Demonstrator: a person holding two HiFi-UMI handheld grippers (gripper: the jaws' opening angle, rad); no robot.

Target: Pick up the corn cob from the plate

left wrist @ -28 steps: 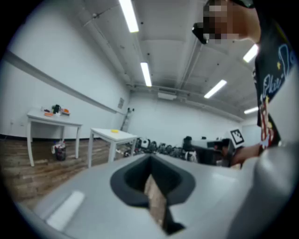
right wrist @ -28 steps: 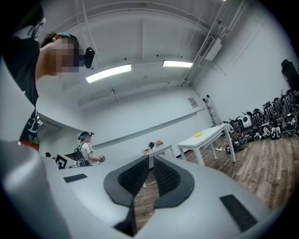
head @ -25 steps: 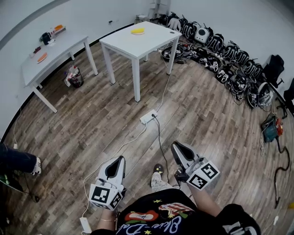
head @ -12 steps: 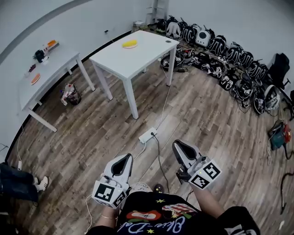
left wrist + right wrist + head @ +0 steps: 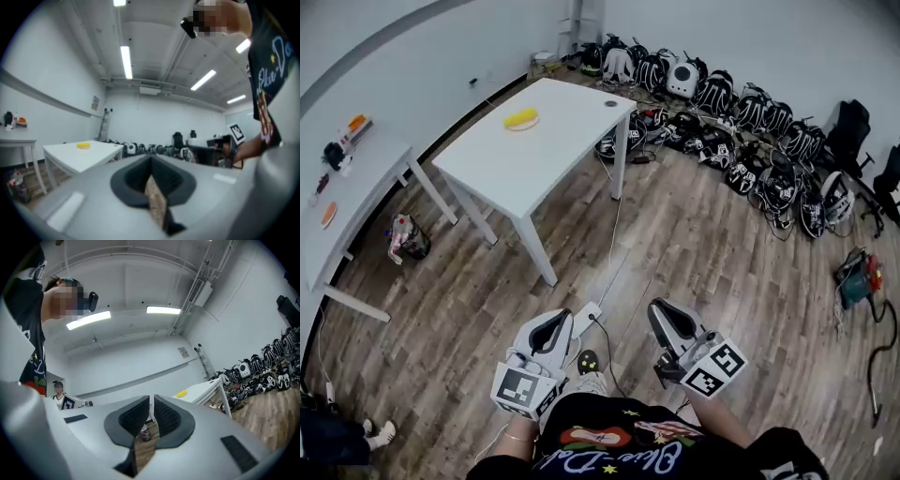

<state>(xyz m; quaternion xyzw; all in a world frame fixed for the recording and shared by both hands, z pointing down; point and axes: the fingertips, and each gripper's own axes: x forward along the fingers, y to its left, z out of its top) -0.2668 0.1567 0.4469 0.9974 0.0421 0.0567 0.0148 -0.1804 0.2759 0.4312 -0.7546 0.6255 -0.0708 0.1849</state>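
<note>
Currently, my left claw (image 5: 551, 330) and right claw (image 5: 670, 319) are both closed and empty. The yellow corn cob (image 5: 522, 118) lies near the far-left edge of the white rectangular surface (image 5: 534, 159), well ahead. I judge the left claw nearer.

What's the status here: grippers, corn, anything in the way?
Left gripper and right gripper shut, empty. Corn on table, far ahead, untouched. Power strip on floor between.
</note>
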